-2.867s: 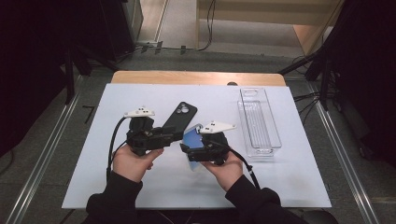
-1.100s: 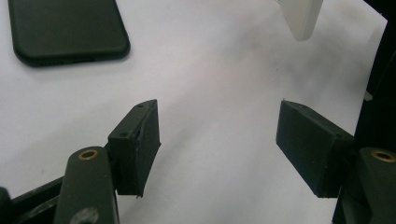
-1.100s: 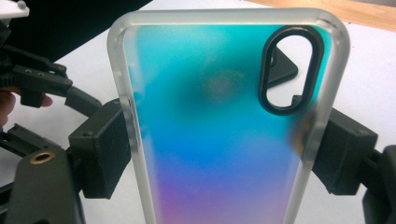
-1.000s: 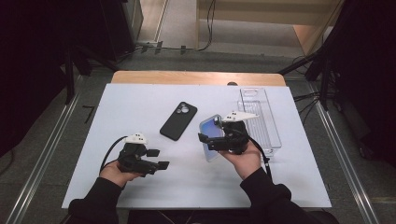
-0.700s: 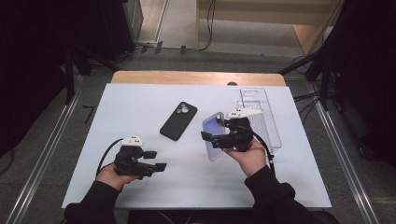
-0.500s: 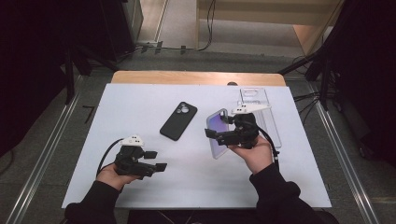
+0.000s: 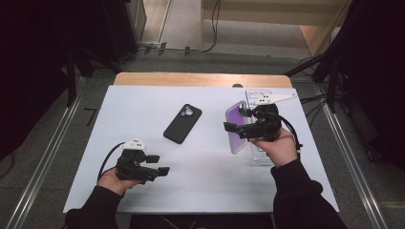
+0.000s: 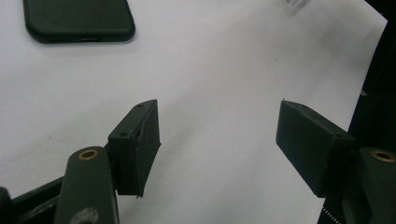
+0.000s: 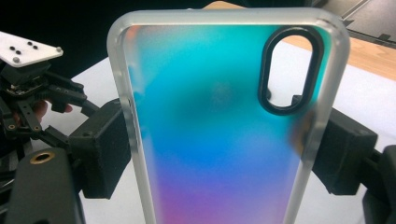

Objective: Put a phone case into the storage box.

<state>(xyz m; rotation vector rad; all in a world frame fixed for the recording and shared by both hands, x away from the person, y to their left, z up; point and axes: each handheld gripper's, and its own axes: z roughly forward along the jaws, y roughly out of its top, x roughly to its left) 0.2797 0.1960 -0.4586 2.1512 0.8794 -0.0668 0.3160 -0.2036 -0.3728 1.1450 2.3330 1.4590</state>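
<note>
1. At the right side of the white table (image 7: 200, 157), the right gripper (image 7: 239, 129) holds an iridescent phone case (image 7: 237, 125) clear of the surface; its jaws pinch the case by its two long edges, seen plainly in the right gripper view, where the case (image 9: 219, 130) stands upright with its oval camera cutout at upper right.
2. The case shades from teal through blue to purple, with a frosted clear rim; it hangs just beside a clear plastic tray (image 7: 261, 151), which lies under the right hand.
3. Near the table's front left, the left gripper (image 7: 160, 170) rests low with its jaws spread and nothing between them; in the left gripper view bare white table shows between the pads.
4. A black phone (image 7: 182, 123) lies flat, camera side up, near the table's middle, well apart from both grippers.
</note>
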